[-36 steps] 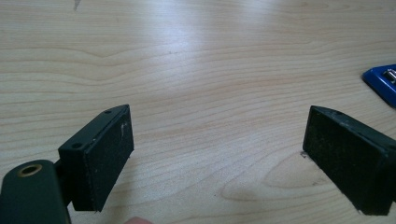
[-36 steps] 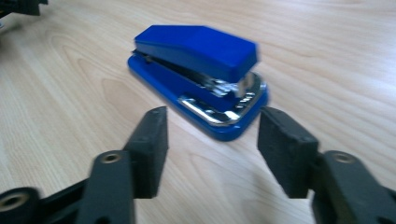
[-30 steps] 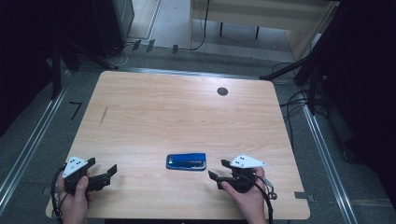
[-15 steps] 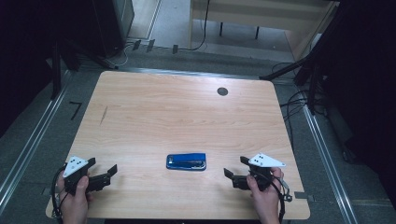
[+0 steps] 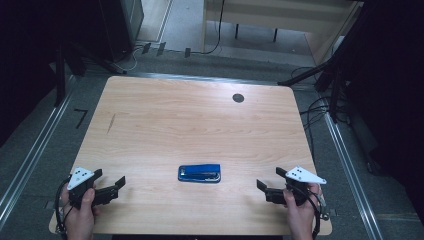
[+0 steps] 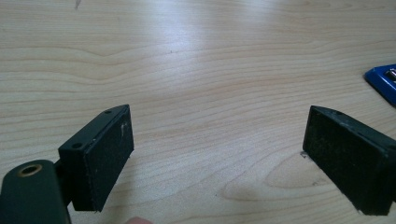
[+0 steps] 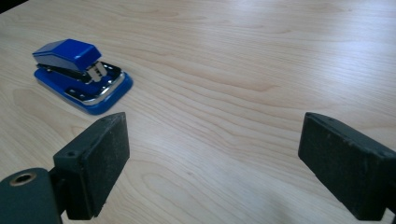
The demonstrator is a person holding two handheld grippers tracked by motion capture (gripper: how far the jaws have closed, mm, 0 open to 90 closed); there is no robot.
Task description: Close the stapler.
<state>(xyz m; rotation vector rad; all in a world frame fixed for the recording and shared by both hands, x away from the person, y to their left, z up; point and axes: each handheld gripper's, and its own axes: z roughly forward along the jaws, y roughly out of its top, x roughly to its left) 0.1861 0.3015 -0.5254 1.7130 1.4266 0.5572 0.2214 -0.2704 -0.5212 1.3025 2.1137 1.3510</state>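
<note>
I hold my left gripper [image 5: 109,182] near the table's [image 5: 200,125] edge at about 7 o'clock in the high view, its jaws spread wide with nothing between them; in the left gripper view [image 6: 217,158] bare wood shows in the gap, and a blue corner of the stapler [image 6: 384,81] peeks in at 3 o'clock. My right gripper [image 5: 267,183] sits near the edge at about 5 o'clock, jaws equally wide apart and empty; in the right gripper view [image 7: 212,163] only wood grain lies between the pads.

The blue stapler [image 5: 199,173] lies flat on the table at roughly 6 o'clock from the table's centre, between my two grippers and well apart from both. In the right gripper view the stapler [image 7: 79,74] sits at 10 o'clock, its top arm slightly raised over the metal base. A small dark round mark [image 5: 238,98] sits on the tabletop toward 1 o'clock
</note>
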